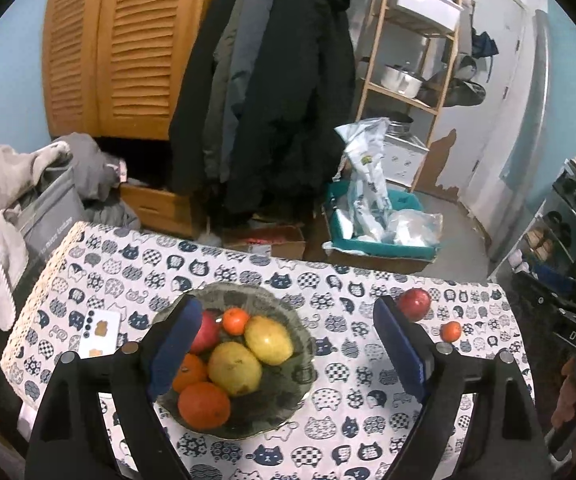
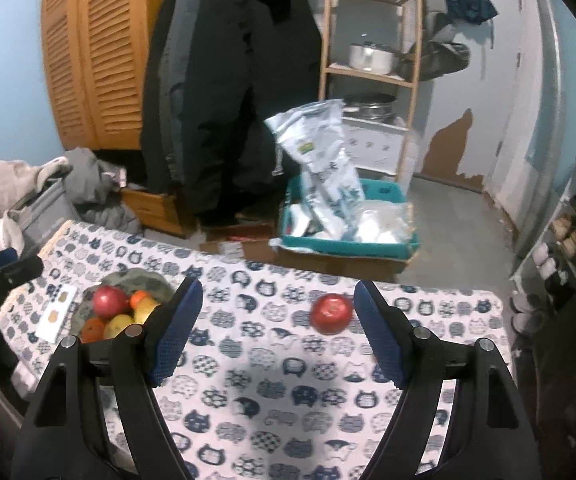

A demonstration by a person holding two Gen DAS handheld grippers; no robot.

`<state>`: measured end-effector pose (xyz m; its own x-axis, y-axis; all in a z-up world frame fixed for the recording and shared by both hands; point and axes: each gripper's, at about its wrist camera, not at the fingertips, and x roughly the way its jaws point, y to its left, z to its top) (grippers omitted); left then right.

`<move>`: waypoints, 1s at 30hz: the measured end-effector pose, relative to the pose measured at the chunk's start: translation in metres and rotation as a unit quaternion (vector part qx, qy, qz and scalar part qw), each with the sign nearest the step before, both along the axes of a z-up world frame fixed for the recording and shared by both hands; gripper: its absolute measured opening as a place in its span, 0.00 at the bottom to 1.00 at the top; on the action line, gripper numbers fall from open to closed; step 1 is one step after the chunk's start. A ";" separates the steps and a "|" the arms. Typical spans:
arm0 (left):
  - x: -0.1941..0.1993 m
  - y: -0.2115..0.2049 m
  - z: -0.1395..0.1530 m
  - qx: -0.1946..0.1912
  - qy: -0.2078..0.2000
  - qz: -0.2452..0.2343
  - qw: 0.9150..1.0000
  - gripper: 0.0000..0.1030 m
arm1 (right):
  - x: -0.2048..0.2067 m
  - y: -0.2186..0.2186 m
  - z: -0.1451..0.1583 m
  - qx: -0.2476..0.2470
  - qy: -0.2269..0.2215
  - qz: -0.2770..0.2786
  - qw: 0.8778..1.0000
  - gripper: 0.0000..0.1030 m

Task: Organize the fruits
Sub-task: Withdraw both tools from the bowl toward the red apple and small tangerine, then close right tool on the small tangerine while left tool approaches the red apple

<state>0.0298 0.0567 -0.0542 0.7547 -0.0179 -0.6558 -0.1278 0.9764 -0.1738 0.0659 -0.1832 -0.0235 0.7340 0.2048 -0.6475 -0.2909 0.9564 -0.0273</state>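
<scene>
On the cat-print cloth [image 1: 99, 264]: both grippers spread, empty.
Only the left gripper [image 1: 288, 344] view shows the small orange [image 1: 451, 330] beside the apple [image 1: 414, 304]; right gripper [image 2: 275, 332].

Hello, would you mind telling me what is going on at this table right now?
A person is sorting fruit with a handheld gripper in each hand. The left gripper hangs open and empty over the grey-green bowl, which already holds apples, oranges and yellow fruit. The right gripper is open and empty too. A loose red apple and a small orange mandarin still lie on the cat-print tablecloth.
</scene>
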 end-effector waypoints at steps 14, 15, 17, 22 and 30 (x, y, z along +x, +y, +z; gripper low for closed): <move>0.020 -0.067 0.010 0.026 -0.007 -0.054 0.998 0.90 | -0.011 -0.083 0.008 0.007 -0.016 -0.065 0.998 0.76; 0.022 -0.071 0.009 0.029 -0.006 -0.057 0.998 0.90 | -0.011 -0.090 0.007 0.008 -0.015 -0.070 0.997 0.76; 0.026 -0.079 0.008 0.032 -0.004 -0.063 0.997 0.90 | -0.010 -0.101 0.005 0.011 -0.013 -0.081 0.997 0.76; 0.037 -0.100 0.002 0.040 0.005 -0.076 0.996 0.90 | -0.008 -0.125 -0.004 0.014 -0.002 -0.102 0.995 0.76; 0.060 -0.129 -0.021 0.065 0.031 -0.090 0.993 0.90 | 0.013 -0.143 -0.038 0.011 0.040 -0.117 0.992 0.76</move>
<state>0.0900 -0.0723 -0.0749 0.7045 -0.0613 -0.7071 0.0444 0.9981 -0.0422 0.0788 -0.3259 -0.0619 0.7094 0.0492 -0.7031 -0.0617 0.9981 0.0076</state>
